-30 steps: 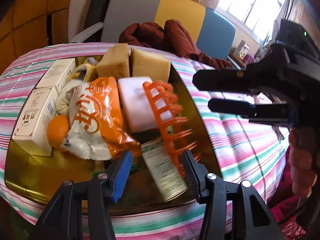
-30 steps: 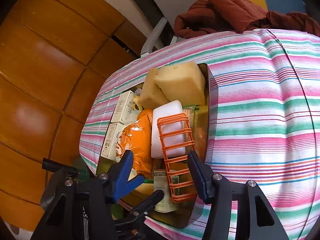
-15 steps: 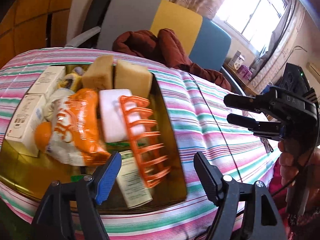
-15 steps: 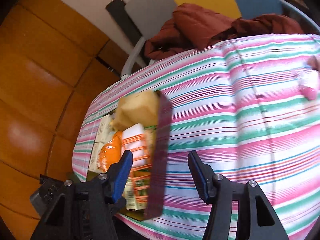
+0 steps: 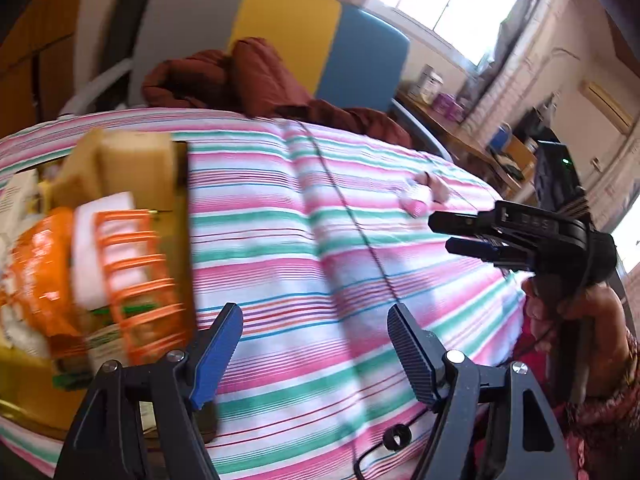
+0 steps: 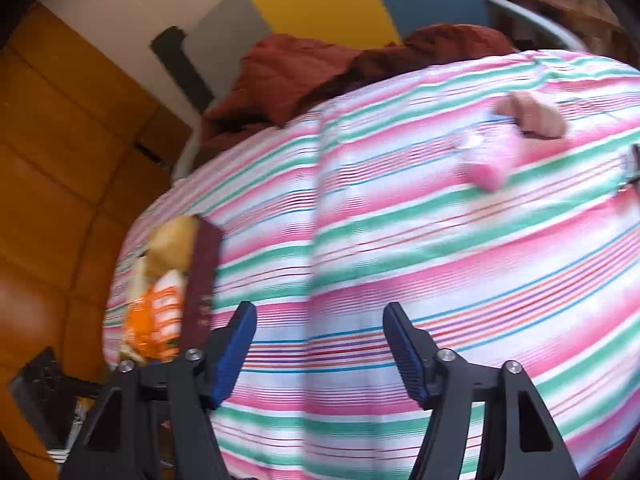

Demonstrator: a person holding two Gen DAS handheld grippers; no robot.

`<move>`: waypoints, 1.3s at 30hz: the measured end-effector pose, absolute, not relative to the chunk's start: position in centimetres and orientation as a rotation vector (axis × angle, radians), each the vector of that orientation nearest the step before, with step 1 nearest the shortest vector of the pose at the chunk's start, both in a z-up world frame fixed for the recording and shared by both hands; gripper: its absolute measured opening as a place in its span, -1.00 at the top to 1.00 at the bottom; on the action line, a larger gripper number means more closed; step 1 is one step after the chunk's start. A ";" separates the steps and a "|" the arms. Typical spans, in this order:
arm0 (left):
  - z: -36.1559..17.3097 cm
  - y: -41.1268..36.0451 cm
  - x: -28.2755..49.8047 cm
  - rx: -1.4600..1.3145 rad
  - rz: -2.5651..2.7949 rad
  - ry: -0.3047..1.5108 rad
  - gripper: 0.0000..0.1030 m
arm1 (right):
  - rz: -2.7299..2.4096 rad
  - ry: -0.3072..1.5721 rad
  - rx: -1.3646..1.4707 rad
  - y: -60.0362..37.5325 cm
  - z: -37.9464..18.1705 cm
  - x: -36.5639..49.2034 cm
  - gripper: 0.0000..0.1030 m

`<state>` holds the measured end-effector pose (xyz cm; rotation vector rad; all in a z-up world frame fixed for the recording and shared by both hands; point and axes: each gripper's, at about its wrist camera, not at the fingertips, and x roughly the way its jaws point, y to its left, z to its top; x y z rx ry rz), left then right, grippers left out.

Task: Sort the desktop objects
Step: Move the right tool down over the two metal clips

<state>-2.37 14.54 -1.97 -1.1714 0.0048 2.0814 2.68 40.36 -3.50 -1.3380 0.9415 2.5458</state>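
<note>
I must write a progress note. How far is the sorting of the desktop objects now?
Mostly done: the tray already holds sponges, an orange rack and a snack bag. Both the left gripper and the right gripper are empty; the right one's jaws are opening. Left: small pink objects on the striped cloth.

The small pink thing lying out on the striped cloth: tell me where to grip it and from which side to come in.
Judging from blurred frames, the pink thing lies low on the striped cloth, with a brownish piece at its far end. Come from above and pinch across the pink body's narrow width, near its middle. The right gripper, jaws opening and empty, looks nearer than the left gripper.
</note>
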 end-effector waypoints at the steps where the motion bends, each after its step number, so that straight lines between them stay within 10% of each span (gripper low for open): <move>1: -2.0 15.4 -2.2 -1.171 2.068 0.024 -0.48 | 2.527 0.925 -1.344 41.6 -3.7 3.0 -0.37; 24: -5.1 22.1 -0.4 -1.248 1.945 0.162 -0.48 | 1.857 0.868 -1.171 69.9 -6.7 11.3 -0.53; 39: -5.6 21.8 -0.7 -1.268 1.944 0.133 -0.48 | 2.012 0.913 -1.397 65.2 -9.4 7.1 0.04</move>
